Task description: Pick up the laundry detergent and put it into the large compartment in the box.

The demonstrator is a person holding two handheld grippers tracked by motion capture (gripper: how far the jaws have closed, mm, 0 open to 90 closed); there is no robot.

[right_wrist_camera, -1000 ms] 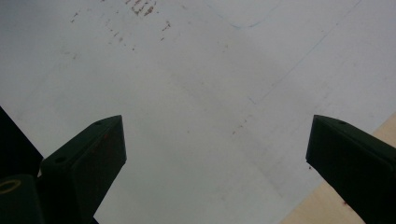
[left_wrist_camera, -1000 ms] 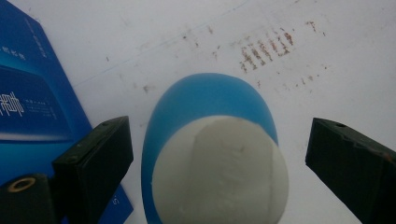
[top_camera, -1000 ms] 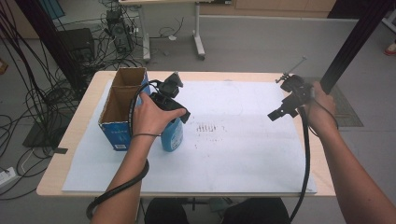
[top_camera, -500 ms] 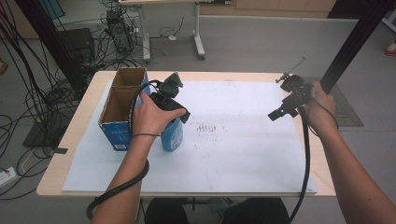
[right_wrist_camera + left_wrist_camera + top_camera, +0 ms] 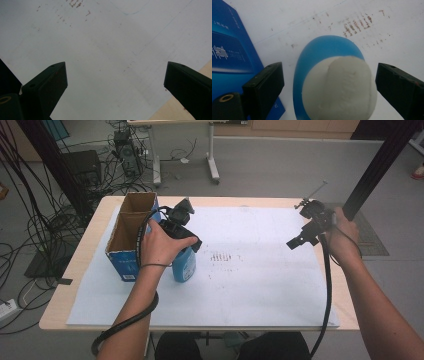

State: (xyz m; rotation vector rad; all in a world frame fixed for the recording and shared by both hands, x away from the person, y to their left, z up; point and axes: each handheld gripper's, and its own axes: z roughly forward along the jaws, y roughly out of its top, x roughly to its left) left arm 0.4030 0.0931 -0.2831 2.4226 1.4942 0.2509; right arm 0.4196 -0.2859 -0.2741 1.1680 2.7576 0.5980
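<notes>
The left gripper (image 5: 329,85) is hanging over the smooth blue bottle (image 5: 322,57) with its rounded white cap (image 5: 339,87), jaws closing in, gaps either side, beside the open cardboard box (image 5: 131,232). The right gripper (image 5: 115,82) is gaping over bare white paper (image 5: 100,50) by the wooden table (image 5: 200,70) edge.

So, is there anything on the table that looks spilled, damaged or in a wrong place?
Nothing is spilled or tipped. The blue bottle stands upright beside the open cardboard box. The one odd thing is a patch of small brown marks on the white sheet, right of the bottle; they look like old stains.
</notes>
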